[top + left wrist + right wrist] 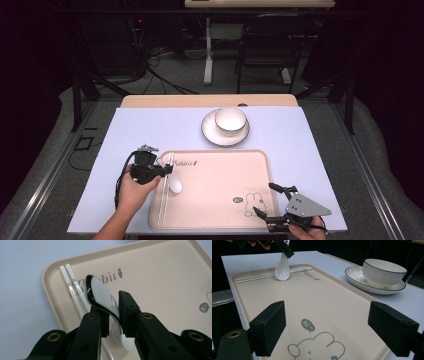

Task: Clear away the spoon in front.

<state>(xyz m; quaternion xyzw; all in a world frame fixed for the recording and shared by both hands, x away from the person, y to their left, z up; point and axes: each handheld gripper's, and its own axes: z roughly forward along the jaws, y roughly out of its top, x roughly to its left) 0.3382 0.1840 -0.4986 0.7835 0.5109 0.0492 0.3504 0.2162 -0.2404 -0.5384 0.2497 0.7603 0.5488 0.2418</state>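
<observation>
A white ceramic spoon (175,186) stands tilted on the left part of a beige tray (220,170), bowl end down on the tray floor. Its handle rises between the pads of my left gripper (167,170), which is shut on it. In the left gripper view the spoon (100,292) runs up from between the black jaws of the left gripper (112,302). A pair of white chopsticks (164,195) lies along the tray's left rim, just beside the spoon. My right gripper (264,198) hovers open over the tray's near right corner, above a rabbit drawing (317,345), with nothing between its jaws.
A white bowl (230,120) sits on a dark-rimmed plate (212,136) behind the tray, on the pale blue table cover (150,125). The right gripper view shows the bowl (384,271) and plate (362,282) beyond the tray's far rim. A chair (270,45) stands past the table.
</observation>
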